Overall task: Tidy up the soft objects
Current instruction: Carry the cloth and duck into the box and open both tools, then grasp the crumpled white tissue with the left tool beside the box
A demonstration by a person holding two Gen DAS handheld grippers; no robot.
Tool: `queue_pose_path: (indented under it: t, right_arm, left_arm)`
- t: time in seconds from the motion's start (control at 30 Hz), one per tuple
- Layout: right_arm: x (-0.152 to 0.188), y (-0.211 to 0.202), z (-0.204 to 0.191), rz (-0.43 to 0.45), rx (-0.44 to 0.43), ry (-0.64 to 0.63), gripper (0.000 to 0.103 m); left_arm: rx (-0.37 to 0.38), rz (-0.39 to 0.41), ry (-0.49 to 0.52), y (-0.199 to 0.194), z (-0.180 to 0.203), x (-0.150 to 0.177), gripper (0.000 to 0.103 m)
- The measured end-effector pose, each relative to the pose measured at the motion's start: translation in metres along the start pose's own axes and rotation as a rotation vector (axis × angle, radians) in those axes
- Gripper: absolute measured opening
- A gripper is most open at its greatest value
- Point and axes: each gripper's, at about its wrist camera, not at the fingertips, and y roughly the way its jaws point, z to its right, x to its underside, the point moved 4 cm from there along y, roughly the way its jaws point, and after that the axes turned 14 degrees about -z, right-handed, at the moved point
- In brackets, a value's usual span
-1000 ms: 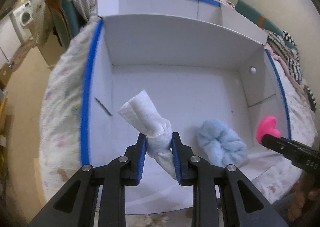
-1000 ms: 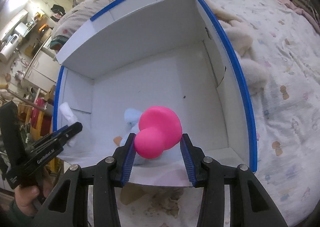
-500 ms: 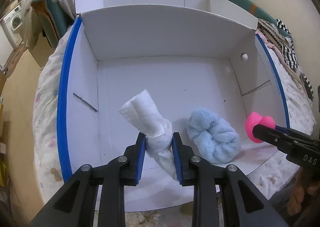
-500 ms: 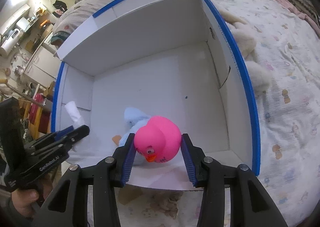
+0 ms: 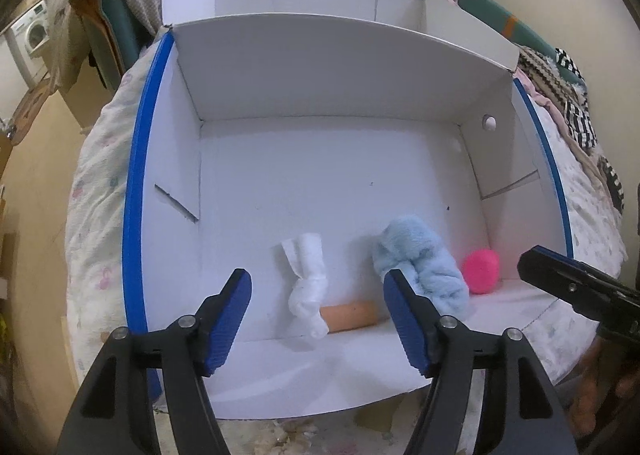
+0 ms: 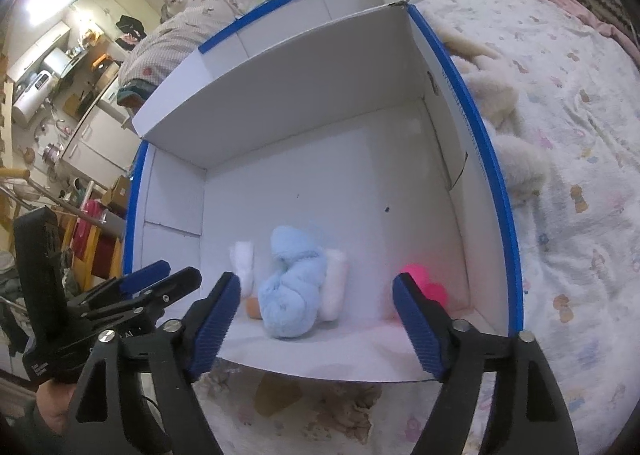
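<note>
Now both my left gripper (image 5: 316, 311) and right gripper (image 6: 316, 319) are wide open and empty, and the light, squishy blue fluffy toy (image 5: 420, 267) near the box's (image 5: 320, 67) front edge should pinch easily around its fat middle.

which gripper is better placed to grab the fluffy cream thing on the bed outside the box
Right, likely. The right gripper is open and empty, and the cream plush lies on the bedspread beside the white box's right wall. The left gripper is across the box.
</note>
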Motion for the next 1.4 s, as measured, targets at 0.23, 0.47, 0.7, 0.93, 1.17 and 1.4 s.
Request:
queue_pose_path:
  t: [0.23,0.47,0.7,0.93,1.17,1.4]
  right_arm:
    - [0.000,0.002,-0.001,-0.006,0.009,0.001,0.086]
    - [0.002,0.001,-0.002,0.005,0.016,0.004,0.086]
    - [0.014,-0.017,-0.005,0.061,0.015,-0.003,0.086]
    - [0.039,-0.036,-0.009,0.095,-0.073,-0.006,0.086]
    - [0.068,-0.029,-0.015,0.053,-0.065,-0.027,0.086]
    - [0.086,-0.011,-0.012,-0.017,-0.038,-0.019,0.086]
  left_arm:
    - [-0.002,0.000,-0.019,-0.002,-0.006,-0.001,0.066]
    - [0.000,0.037,-0.054,-0.019,-0.016,0.007,0.066]
    - [0.036,0.100,-0.101,-0.048,-0.036,0.021,0.066]
    - [0.009,0.135,-0.095,-0.079,-0.048,0.035,0.066]
    - [0.001,0.084,-0.150,-0.074,-0.074,0.079,0.066]
    - [0.015,-0.021,-0.170,-0.041,-0.075,0.112,0.066]
